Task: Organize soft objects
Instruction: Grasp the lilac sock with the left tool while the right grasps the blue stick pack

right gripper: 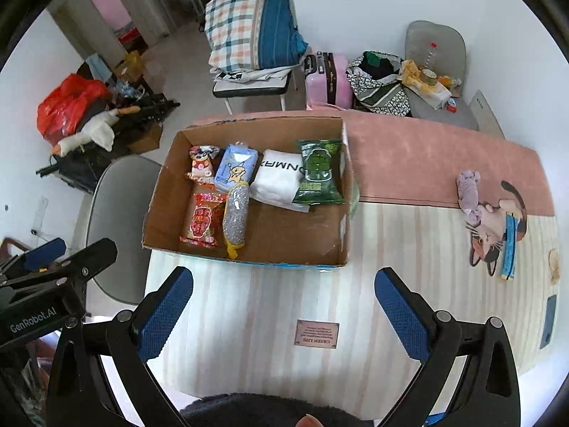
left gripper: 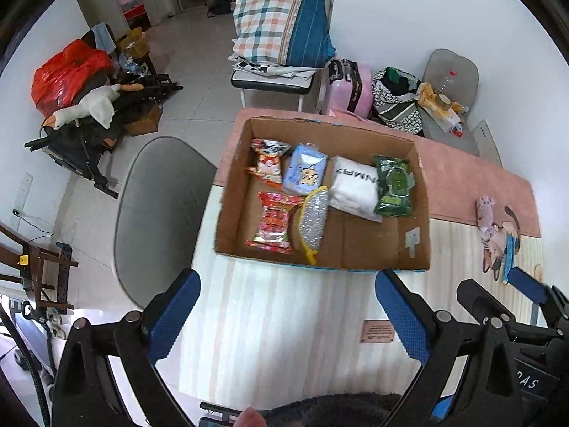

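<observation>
An open cardboard box (left gripper: 416, 163) (right gripper: 167, 178) stands on the table and holds several soft packs: a red snack bag (left gripper: 272, 222) (right gripper: 202, 222), a silver sponge (left gripper: 313, 217) (right gripper: 235, 215), a blue tissue pack (left gripper: 305, 172) (right gripper: 235, 167), a white pack (left gripper: 355, 186) (right gripper: 279, 178) and a green wipes pack (left gripper: 394, 186) (right gripper: 318, 174). A small purple plush toy (left gripper: 484, 215) (right gripper: 468, 188) lies on the table to the right of the box. My left gripper (left gripper: 288, 315) and right gripper (right gripper: 284, 311) are both open and empty, held above the table in front of the box.
The table has a pink and striped cloth (right gripper: 426, 156) with a cat print (right gripper: 494, 227). A grey chair (left gripper: 160, 210) stands left of the table. A second grey chair with clutter (right gripper: 434, 71), a pink suitcase (right gripper: 327, 82) and folded bedding (right gripper: 249, 25) stand behind.
</observation>
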A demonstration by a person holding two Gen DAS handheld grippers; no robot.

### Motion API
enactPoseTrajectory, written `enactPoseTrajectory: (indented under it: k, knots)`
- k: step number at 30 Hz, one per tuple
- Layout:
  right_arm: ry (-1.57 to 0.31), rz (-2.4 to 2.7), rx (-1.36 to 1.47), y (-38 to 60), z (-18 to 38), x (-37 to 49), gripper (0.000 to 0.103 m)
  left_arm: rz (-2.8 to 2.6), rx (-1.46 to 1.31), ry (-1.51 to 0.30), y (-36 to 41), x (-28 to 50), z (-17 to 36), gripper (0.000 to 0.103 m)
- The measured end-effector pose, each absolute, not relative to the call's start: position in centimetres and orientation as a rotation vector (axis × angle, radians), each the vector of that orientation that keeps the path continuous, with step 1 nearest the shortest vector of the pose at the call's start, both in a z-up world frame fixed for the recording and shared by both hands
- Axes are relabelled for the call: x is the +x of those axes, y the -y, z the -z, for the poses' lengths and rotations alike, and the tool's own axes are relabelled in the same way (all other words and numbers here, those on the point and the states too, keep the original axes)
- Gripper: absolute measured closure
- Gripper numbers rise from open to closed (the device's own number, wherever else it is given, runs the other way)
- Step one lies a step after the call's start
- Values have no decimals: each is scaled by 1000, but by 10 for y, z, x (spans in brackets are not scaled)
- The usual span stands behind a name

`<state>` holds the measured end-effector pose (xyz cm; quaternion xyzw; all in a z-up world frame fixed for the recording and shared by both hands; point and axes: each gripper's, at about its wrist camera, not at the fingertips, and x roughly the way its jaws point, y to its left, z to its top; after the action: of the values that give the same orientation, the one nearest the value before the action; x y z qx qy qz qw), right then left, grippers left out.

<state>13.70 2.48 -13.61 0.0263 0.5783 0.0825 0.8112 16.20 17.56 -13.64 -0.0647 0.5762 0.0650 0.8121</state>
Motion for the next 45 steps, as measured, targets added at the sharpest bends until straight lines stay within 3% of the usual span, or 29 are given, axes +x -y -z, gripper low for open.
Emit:
enactPoseTrajectory:
  k: [6,13,25,28,30,32,41,42,43,45]
  knots:
    - [-1253,-58,161,55,141,149,0,-71,-79,-1223,-117,197,141,0]
    - [-1272,203,246,201,165,162,0,117,37,-1256,21,270,163,0]
    - [-1420,465,445,439,287,201,0,330,165,-1576,257,383,296,0]
    - [-1463,470,484,469,323,218,0,335,182,-1651,291,401,336,12]
    - [-1499,483,499,485,346,229,1,333,209,-1688,307,412,357,13]
    - [-1529,484,501,492,363,238,8,323,246,-1717,320,420,378,25]
    - [-1625,464,530,510,412,257,24,288,241,-1775,335,435,419,28]
    - [-1632,454,531,509,415,259,25,288,255,-1777,338,434,422,31]
    - [-1639,451,525,509,418,262,28,286,260,-1781,339,434,424,42]
    - [-1659,447,514,505,425,265,36,279,274,-1768,343,432,423,47]
